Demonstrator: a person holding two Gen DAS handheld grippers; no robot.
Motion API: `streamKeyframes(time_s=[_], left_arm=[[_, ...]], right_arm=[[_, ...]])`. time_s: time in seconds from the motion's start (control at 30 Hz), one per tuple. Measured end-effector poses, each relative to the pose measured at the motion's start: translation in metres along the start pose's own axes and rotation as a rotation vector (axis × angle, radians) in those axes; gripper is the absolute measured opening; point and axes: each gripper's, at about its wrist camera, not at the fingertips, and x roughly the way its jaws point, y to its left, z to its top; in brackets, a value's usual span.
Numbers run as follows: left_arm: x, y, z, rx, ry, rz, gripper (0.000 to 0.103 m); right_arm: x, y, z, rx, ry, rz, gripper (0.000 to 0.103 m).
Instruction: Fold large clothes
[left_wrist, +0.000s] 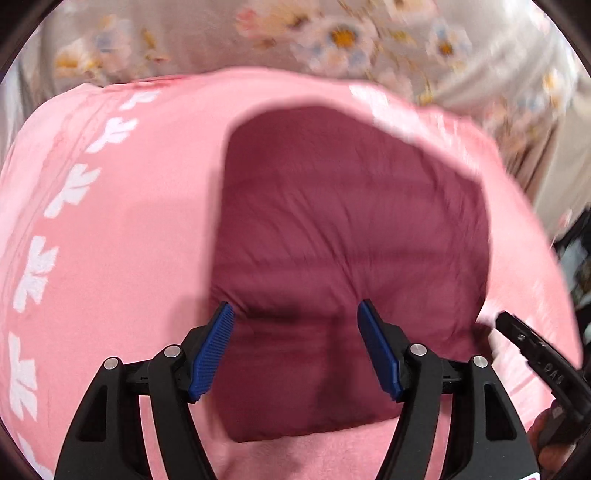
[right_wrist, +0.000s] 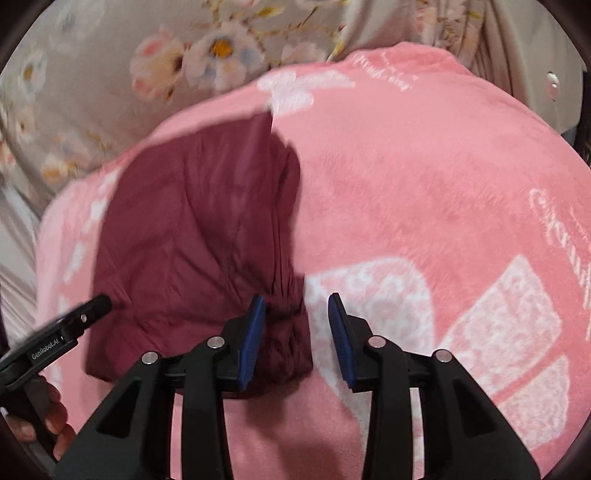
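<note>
A dark maroon garment (left_wrist: 332, 240) lies folded into a compact block on a pink fleece blanket (left_wrist: 129, 221). My left gripper (left_wrist: 295, 347) is open and empty, its blue pads hovering over the garment's near edge. In the right wrist view the garment (right_wrist: 192, 240) lies left of centre. My right gripper (right_wrist: 297, 339) is open and empty, above the garment's gathered near right corner, with the left pad over the cloth and the right pad over the blanket (right_wrist: 424, 203). The right gripper's tip shows at the right of the left wrist view (left_wrist: 524, 343), and the left gripper's tip shows at the left of the right wrist view (right_wrist: 85, 314).
The pink blanket has white leaf and bow patterns. A grey floral bedsheet (left_wrist: 332, 37) lies beyond it and also fills the top left of the right wrist view (right_wrist: 110, 74). Dark furniture (left_wrist: 576, 266) shows at the far right.
</note>
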Motion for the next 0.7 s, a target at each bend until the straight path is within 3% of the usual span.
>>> streamKeyframes(time_s=[0.13,0.3,0.43,0.47,0.5,0.53,0.6,0.7], left_arm=[[-0.020,0.013,0.047,-0.053,-0.053,-0.041,0.067],[-0.012,0.007,0.101,-0.051,-0.075,-0.002,0.067],[0.010,0.004,0.126,-0.062,-0.043,-0.012,0.067],[0.015,0.003,0.130,-0.058,-0.038,-0.002,0.067],[0.020,0.000,0.132,-0.052,-0.034,0.004,0.067],[0.029,-0.003,0.135,-0.042,-0.023,0.013,0.067],[0.042,-0.007,0.135,-0.024,-0.002,0.022,0.067],[0.064,-0.014,0.130,0.009,0.025,0.044,0.067]], right_arm=[[-0.019,0.011,0.053,0.059,-0.088,0.086,0.069],[0.019,0.024,0.102,0.127,-0.081,0.140,0.070],[0.062,0.024,0.116,0.172,-0.021,0.069,0.070],[0.070,0.024,0.115,0.173,-0.008,0.062,0.068],[0.080,0.025,0.114,0.175,0.010,0.059,0.057],[0.088,0.026,0.113,0.172,0.027,0.056,0.035],[0.099,0.026,0.107,0.168,0.040,0.055,0.010],[0.103,0.031,0.102,0.107,0.009,0.000,0.008]])
